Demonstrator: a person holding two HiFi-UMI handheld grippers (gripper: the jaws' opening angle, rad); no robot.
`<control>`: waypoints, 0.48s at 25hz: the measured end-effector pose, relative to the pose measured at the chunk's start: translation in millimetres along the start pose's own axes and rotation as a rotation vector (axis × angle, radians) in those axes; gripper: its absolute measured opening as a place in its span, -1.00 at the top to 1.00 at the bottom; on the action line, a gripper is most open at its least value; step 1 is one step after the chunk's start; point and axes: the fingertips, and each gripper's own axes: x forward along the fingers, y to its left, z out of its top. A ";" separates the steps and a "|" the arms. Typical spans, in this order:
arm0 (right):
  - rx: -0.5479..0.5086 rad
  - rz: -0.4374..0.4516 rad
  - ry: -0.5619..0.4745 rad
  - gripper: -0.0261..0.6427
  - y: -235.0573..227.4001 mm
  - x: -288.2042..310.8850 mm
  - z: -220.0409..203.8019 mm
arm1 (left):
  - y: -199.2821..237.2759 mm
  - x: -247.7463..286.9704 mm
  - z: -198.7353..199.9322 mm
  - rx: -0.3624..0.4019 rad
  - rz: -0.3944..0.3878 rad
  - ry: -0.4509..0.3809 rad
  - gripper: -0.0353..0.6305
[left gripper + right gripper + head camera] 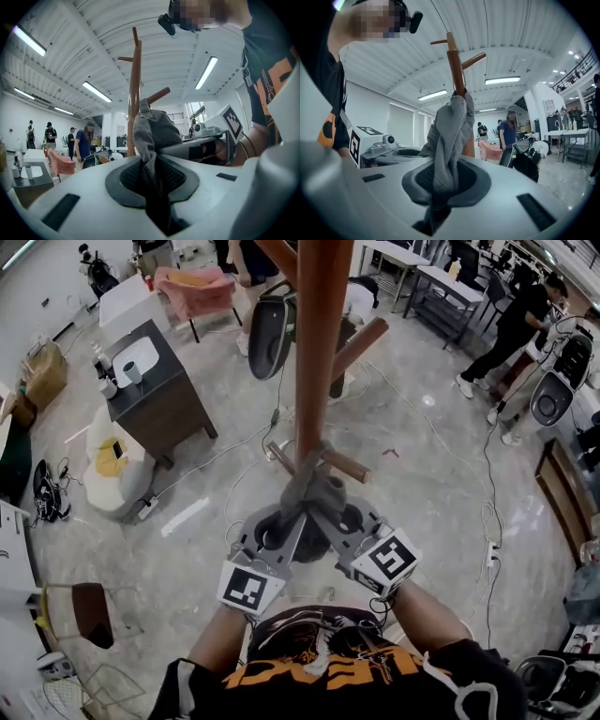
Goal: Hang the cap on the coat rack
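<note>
The coat rack stands straight ahead of you, its brown pole filling the middle of the head view. The grey cap is bunched right against that pole, beside the short lower pegs. Your left gripper and right gripper each have their jaws clamped on the cap's fabric, one on either side of the pole, so you carry it between the two. The risk from here is the tight wad of cloth: if you let go while it is crumpled, no opening may catch on a peg, and the cap would slide down the pole to the floor. Pulling the grippers apart too hard could also drag the fabric out of one grip. From the head view I cannot tell whether the cap already rests on a lower peg. Only the gripper views show the fabric pinched between the pads, and the upper pegs well above the cap. Only the head view shows the lower pegs.
</note>
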 end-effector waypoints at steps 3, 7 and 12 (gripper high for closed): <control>-0.004 -0.010 0.012 0.81 -2.9 0.7 -5.0 | 1.2 2.5 -3.4 -0.019 -0.017 -0.014 0.66; -0.027 -0.016 -0.010 0.80 -6.6 0.1 -7.8 | 3.0 5.7 -6.7 -0.022 -0.017 -0.037 0.66; 0.028 -0.062 -0.093 0.38 -19.7 -7.5 -6.5 | 16.5 -4.1 -12.2 -0.046 0.024 -0.064 0.22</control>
